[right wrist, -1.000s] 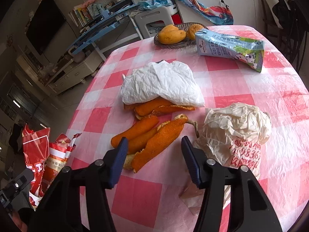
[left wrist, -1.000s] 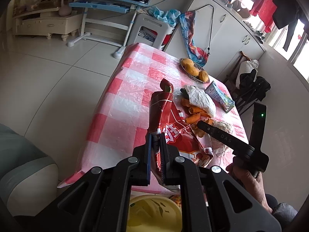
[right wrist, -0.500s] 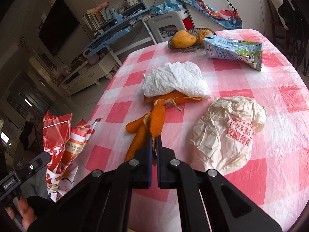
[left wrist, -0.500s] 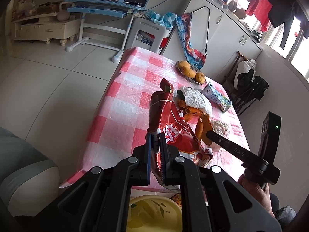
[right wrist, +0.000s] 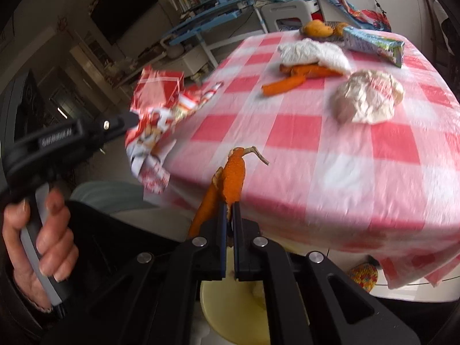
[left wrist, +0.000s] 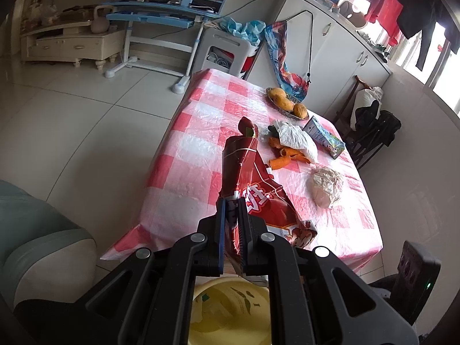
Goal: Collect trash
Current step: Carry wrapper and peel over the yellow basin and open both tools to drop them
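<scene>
My left gripper is shut on a red snack bag, held up off the near edge of the checked table. In the right wrist view the same bag hangs at the left from the left gripper, with a hand on its handle. My right gripper is shut on an orange peel strip, lifted clear of the table's edge. A yellow bin sits below both grippers, also seen as the yellow bin. More orange peels, a white tissue and a crumpled paper wrapper lie on the table.
A milk carton and a fruit dish stand at the table's far end. A sofa arm is at the near left. A dark chair stands past the table's right side, a white stool beyond its far end.
The right gripper closed on an orange peel strip and pulled it back off the table toward the near edge. The left gripper drew back a little with the red bag.
</scene>
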Demonstrator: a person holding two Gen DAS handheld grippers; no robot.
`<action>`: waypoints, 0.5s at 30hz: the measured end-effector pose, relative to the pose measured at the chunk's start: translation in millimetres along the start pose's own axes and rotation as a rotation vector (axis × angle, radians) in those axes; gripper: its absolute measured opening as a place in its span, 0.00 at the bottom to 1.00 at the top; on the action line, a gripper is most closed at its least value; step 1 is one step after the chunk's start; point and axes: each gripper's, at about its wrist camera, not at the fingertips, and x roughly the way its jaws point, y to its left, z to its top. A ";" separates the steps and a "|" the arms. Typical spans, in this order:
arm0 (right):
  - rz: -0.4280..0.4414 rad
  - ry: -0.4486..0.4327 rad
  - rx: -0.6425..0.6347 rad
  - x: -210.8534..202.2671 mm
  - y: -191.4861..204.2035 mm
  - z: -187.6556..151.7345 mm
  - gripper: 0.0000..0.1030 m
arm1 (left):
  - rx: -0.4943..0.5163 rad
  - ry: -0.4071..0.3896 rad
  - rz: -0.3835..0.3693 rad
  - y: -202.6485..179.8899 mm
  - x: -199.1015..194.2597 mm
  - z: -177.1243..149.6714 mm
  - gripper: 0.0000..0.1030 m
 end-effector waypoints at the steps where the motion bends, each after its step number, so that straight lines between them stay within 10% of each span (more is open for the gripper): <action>1: -0.003 0.033 -0.009 5.0 3.1 -7.6 0.04 | 0.000 0.001 0.002 1.1 -2.3 -3.5 0.08; 6: -0.050 0.117 -0.053 17.7 13.5 -28.0 0.16 | 0.014 0.007 0.007 1.4 -11.3 -18.8 0.08; 9: -0.081 0.011 -0.027 -0.7 9.9 -23.0 0.46 | 0.040 0.018 0.011 -3.3 -14.9 -29.0 0.08; 15: -0.087 -0.236 0.111 -42.1 -15.1 -17.0 0.59 | 0.170 0.134 0.047 -26.3 -6.9 -64.5 0.08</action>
